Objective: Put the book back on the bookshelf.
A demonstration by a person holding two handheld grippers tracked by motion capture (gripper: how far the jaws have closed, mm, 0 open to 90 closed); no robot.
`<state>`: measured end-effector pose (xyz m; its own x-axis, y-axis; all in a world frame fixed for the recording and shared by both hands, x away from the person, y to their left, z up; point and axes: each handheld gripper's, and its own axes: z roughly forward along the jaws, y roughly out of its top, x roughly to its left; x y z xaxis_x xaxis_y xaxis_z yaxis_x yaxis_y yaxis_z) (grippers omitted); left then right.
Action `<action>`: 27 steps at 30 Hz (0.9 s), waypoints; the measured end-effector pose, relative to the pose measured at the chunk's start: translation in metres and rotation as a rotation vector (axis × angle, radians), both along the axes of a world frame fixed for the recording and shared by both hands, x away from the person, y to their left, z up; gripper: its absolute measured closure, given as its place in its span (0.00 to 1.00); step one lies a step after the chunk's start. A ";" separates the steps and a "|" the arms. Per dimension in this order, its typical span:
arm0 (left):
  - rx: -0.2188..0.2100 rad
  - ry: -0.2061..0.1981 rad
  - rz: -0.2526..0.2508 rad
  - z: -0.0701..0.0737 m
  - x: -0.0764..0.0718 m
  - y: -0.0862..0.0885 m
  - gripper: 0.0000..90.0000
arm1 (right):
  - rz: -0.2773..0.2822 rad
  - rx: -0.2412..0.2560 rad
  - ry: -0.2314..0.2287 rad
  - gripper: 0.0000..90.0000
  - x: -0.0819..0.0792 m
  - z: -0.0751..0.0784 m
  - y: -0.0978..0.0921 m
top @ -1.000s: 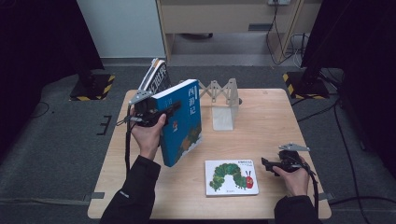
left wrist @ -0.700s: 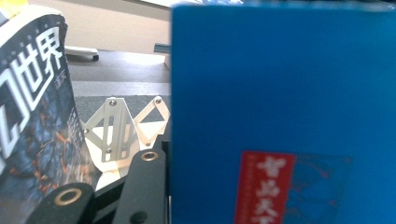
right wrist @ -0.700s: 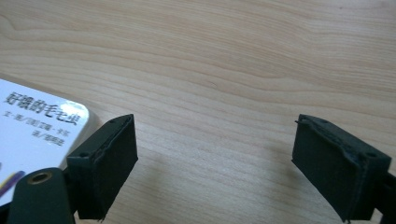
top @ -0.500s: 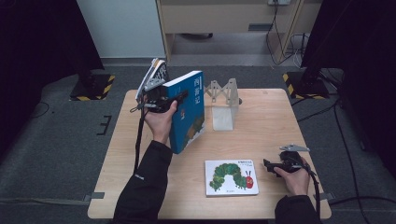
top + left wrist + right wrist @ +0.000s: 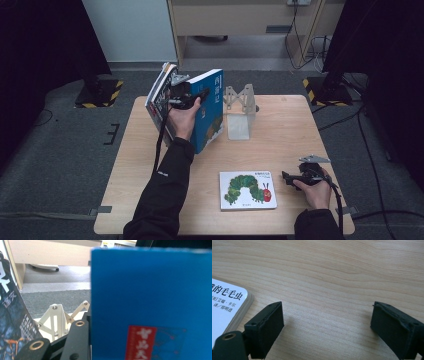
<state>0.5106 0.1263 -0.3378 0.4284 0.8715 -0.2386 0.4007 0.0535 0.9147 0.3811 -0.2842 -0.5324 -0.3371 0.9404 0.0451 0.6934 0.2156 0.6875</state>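
Blue book [image 5: 209, 112] stood upright, pinched in the left gripper [image 5: 186, 98]'s jaws, rack [image 5: 239, 107] just right; right gripper [image 5: 295, 178] rested spread.

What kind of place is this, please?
Probably a lab or studio set up for recording, not a home: a small wooden table on grey carpet, black curtains at both sides, and yellow-and-black striped stand bases on the floor.
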 end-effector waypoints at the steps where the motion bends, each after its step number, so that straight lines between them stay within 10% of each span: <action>1: 0.002 0.002 0.004 -0.001 0.003 0.000 0.67 | 0.002 -0.002 0.000 0.11 0.000 0.000 0.000; 27: 0.037 0.008 0.094 -0.028 0.040 -0.015 0.67 | 0.033 -0.029 -0.040 0.03 -0.002 -0.007 0.003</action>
